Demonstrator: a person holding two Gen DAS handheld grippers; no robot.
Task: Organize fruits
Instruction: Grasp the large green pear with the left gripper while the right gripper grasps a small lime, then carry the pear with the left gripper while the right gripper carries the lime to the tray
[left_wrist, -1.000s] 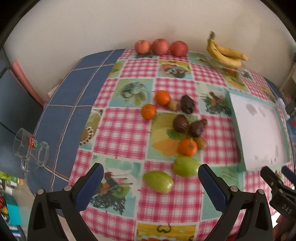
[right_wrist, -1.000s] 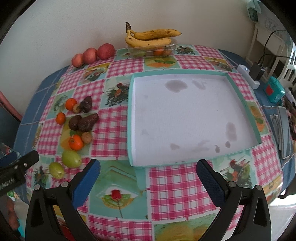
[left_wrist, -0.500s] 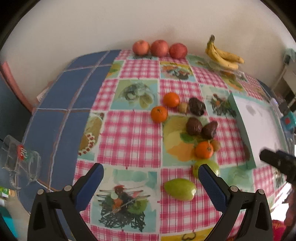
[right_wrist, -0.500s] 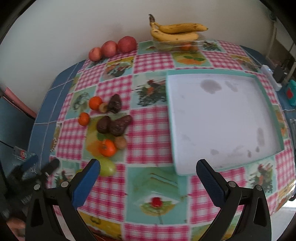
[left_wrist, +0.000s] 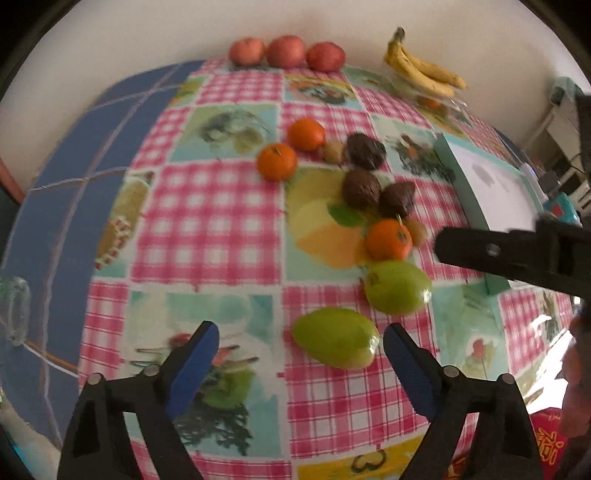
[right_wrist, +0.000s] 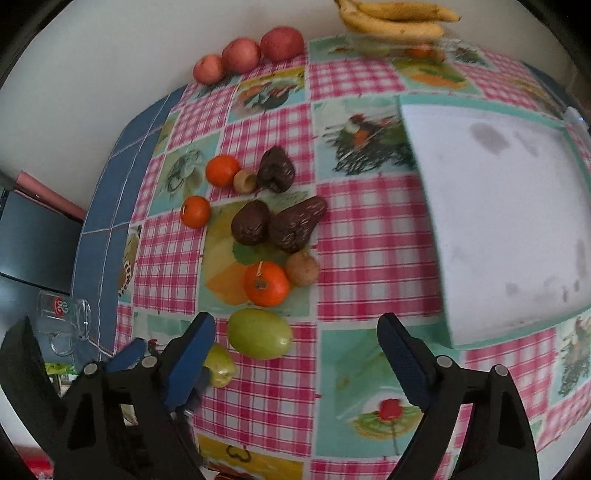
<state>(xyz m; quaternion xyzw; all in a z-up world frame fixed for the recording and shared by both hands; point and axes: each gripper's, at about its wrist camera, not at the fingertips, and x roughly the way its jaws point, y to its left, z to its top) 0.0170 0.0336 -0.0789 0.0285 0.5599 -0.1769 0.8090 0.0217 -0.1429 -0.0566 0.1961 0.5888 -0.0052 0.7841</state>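
Glass mug (right_wrist: 64, 325), red logo unreadable, tablecloth (right_wrist: 369, 229) unlettered

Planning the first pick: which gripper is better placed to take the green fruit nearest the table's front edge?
Left. The left gripper stands open with that green fruit between its fingers.

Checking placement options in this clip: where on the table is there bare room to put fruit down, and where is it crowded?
The white tray is empty, the largest free patch. Bare cloth also lies between the tangerines and the blue border, and behind the cluster toward the apples. It is crowded from the avocados down to the green mangoes.
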